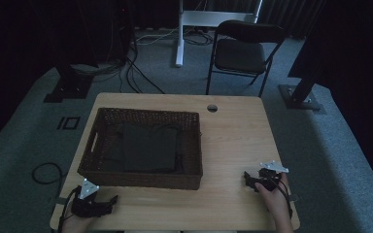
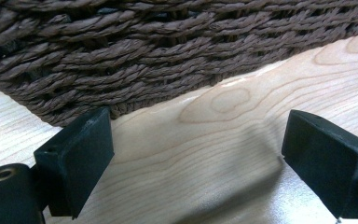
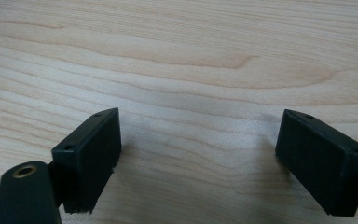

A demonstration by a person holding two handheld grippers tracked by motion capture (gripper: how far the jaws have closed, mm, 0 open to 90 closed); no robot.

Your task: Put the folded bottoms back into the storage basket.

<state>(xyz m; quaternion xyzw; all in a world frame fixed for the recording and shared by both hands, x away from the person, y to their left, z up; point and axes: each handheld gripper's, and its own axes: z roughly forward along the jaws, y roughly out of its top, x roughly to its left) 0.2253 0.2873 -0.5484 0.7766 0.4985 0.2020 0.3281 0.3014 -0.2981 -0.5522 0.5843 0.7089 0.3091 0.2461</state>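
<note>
A brown woven basket (image 1: 141, 179) stands on the left half of the wooden table (image 1: 233, 141), and a dark folded cloth (image 1: 148, 148) lies inside it. My left gripper (image 1: 112, 199) rests low at the table's front left corner, just in front of the basket's near wall. In the left gripper view that woven wall (image 2: 168, 51) rises close ahead, and my left gripper (image 2: 196, 154) stands open over bare wood. My right gripper (image 1: 246, 176) lies at the front right of the table, held by a hand (image 1: 277, 199). Nothing sits between the wide-apart jaws of my right gripper (image 3: 198, 158), which is open.
A small round hole (image 1: 212, 108) sits near the table's far edge. Beyond the table stand a dark folding chair (image 1: 243, 51), a white desk leg (image 1: 179, 34) and cables (image 1: 141, 73) on the grey carpet. A cable loop (image 1: 46, 172) lies on the floor at the left.
</note>
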